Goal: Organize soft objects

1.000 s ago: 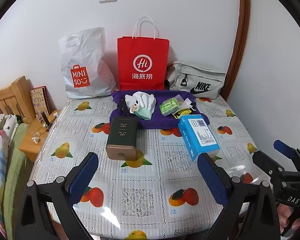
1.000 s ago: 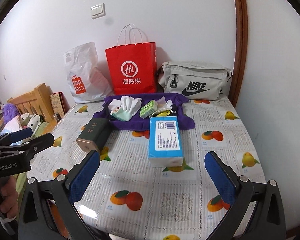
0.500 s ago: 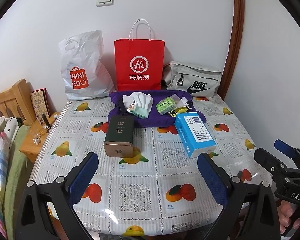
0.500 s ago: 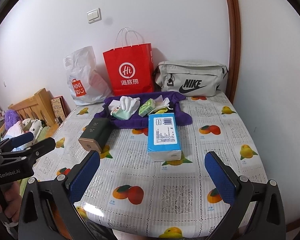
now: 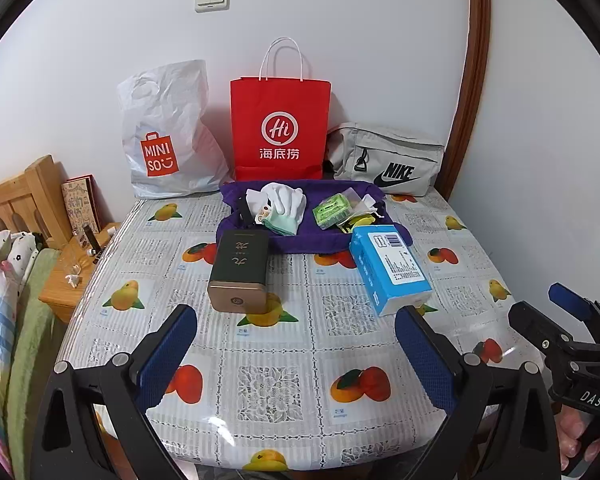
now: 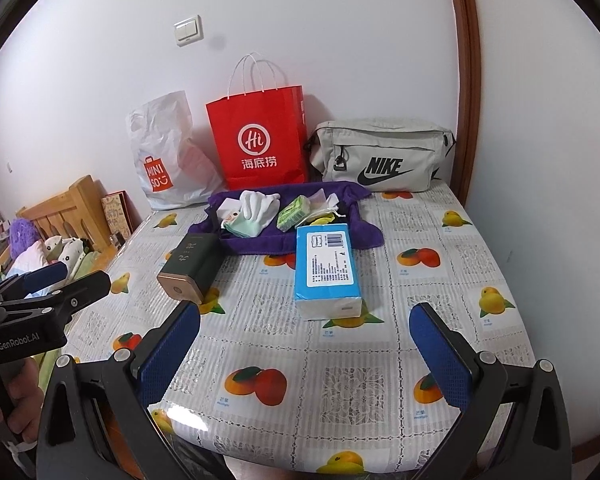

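Since both grippers are hanging back at the near edge of the counter (image 6: 380,344), everything soft is out ahead of the fingers, nothing between them. The left gripper (image 5: 296,350) has its fingers spread wide and is holding nothing; same deal with the right gripper (image 6: 304,344), wide open and empty.

The soft stuff sits in a pile on the purple cloth (image 5: 312,236) toward the far side: a white glove (image 5: 286,200), a pale green folded thing under it, a green packet (image 5: 332,210) and some small bits I can't make out. Just in front of the cloth, the blue tissue pack (image 6: 326,268) lies with its long axis running roughly away from the grippers. In the right wrist view it's almost dead centre ahead of the fingers, so I'd say the right gripper is the nearer one for that. The dark green box (image 5: 240,272) lies the same way, long axis pointing away, and it's more in line with the left gripper.

Room-wise, the near half of the counter is bare, so a straight reach forward looks easy. The three bags, white plastic bag (image 5: 168,132), red paper bag (image 5: 280,128) and grey Nike bag (image 5: 384,160), stand against the back wall right behind the cloth. That end is crowded, and the right edge of the counter runs close to the side wall.
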`<state>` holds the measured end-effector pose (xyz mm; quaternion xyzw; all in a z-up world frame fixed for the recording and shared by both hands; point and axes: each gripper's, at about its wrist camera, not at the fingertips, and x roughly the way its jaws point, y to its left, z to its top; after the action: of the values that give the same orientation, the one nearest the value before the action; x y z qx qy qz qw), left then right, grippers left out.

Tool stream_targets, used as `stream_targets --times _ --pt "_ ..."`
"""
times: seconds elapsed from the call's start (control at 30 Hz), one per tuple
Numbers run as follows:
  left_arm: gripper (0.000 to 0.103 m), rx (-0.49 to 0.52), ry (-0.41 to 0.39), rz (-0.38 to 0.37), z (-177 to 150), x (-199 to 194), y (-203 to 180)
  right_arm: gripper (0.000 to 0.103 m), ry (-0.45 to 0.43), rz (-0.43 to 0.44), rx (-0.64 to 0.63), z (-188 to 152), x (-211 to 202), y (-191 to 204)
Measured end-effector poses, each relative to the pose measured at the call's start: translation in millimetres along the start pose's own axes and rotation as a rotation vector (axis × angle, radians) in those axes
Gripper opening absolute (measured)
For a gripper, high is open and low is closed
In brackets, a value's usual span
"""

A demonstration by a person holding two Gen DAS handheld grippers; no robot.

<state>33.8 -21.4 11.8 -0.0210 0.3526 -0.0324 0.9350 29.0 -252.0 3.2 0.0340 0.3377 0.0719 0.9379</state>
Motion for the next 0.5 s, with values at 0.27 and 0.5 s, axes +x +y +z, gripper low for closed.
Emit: stream_targets --times 0.27,0.5 --pt "0.100 0.010 0.001 0.001 -1.0 -1.6 -4.2 0.103 -0.001 -0.002 -0.003 -0.5 -2.0 0.7" --pt "0.100 0.003 0.000 0.004 -0.5 -2.9 -3.8 0.103 -0.007 -0.005 0.001 -0.5 -3.8 -2.0"
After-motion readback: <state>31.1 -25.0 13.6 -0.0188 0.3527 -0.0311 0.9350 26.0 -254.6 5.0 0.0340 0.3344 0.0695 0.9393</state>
